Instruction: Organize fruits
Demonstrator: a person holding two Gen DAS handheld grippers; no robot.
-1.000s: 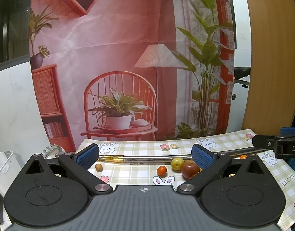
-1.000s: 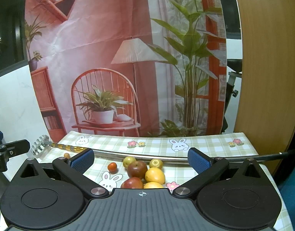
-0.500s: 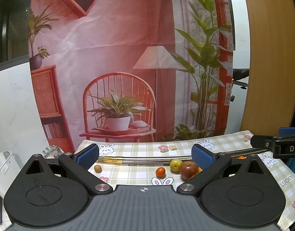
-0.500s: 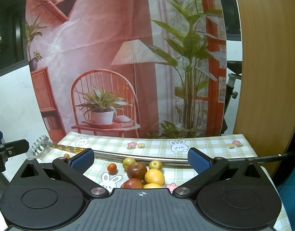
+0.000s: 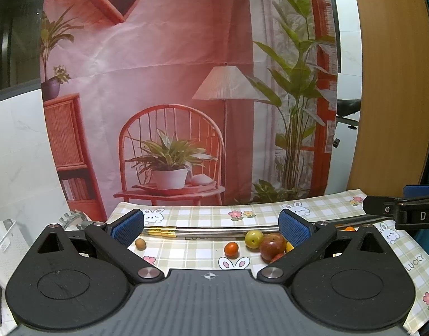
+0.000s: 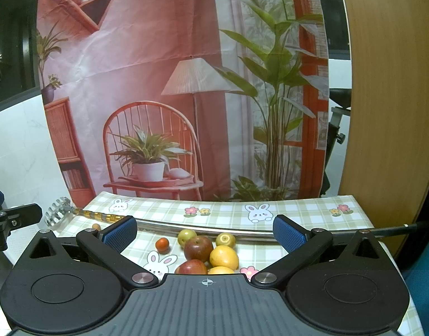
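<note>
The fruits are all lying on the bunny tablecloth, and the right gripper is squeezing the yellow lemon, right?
Not quite. The fruits do lie on the bunny tablecloth, but the right gripper squeezes nothing. The right wrist view shows its jaws wide open, with the yellow lemon lying loose on the cloth between them, beside a red apple.

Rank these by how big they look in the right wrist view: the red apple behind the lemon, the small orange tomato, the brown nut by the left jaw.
Largest to smallest:
1. red apple
2. orange tomato
3. brown nut, partly hidden and farther back, so its true size is unsure.
</note>
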